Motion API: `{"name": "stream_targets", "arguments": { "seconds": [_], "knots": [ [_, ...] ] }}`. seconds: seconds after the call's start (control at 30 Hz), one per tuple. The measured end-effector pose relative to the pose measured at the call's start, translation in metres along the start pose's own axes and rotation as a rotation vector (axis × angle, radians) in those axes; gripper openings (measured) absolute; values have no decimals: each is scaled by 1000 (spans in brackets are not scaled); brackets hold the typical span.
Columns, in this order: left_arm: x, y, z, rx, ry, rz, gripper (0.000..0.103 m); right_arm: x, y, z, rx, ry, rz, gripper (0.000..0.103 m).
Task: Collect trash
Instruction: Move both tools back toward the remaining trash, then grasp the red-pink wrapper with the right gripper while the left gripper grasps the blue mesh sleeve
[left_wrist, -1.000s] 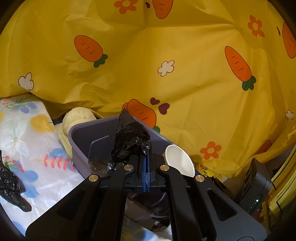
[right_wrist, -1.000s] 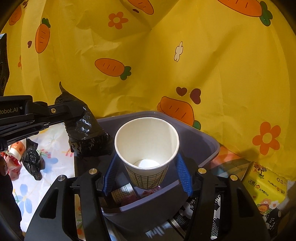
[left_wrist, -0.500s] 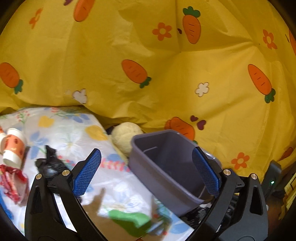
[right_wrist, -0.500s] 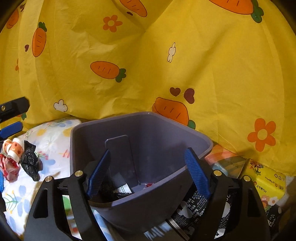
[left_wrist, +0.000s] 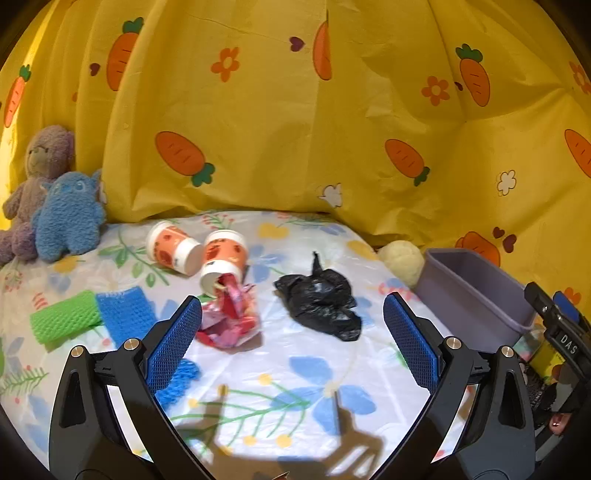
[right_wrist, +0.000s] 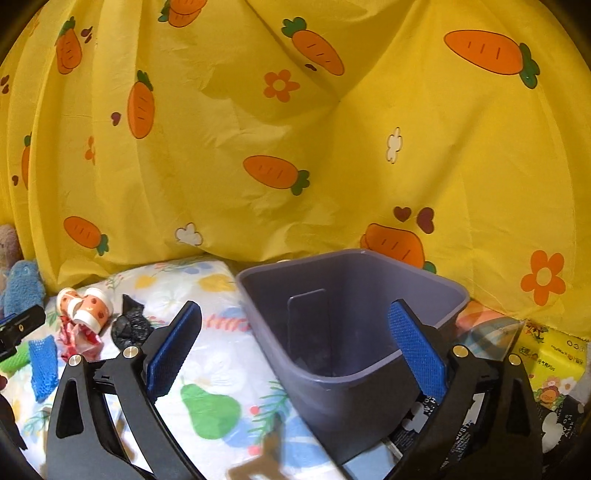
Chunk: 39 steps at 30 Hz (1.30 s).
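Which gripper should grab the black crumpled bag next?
Left. The left gripper is open and faces the black crumpled bag; the right gripper is open at the purple bin.

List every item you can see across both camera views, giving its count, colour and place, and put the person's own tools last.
paper cups: two, orange and white, on their sides at the back of the floral sheet
wrapper: one, red, crumpled before the cups
plastic bag: one, black, mid-sheet
mesh sleeves: green one, blue two, left
bin: one, grey-purple, right edge
plush toys: blue and purple, far left
round plush: cream, behind bin
tissue pack: yellow, right of bin
curtain: yellow, carrots, behind
left gripper: open, empty
right gripper: open, empty
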<state>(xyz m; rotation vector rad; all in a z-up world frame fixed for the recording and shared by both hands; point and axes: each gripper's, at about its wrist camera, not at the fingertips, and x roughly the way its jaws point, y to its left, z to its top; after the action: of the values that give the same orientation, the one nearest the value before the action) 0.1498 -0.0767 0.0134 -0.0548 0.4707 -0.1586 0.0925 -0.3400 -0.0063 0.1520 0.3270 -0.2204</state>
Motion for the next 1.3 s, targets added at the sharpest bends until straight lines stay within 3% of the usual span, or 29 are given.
{"name": "stream_targets", "arguments": {
  "seconds": [0.33,0.6,1.1,1.3],
  "knots": [
    [-35,86,-30,-51,-14,230,97,1,90,-14,-120,70,176,97],
    [-48,141,-36,-128,-21,338,97,16,158,-26,-214,132,265,97],
    [-56,188,-34,-191,-26,419,97,73,254,-38,-321,274,387,88],
    [-56,196,-34,-205,-22,429,97,94,270,-45,-311,339,402,70]
  ]
}}
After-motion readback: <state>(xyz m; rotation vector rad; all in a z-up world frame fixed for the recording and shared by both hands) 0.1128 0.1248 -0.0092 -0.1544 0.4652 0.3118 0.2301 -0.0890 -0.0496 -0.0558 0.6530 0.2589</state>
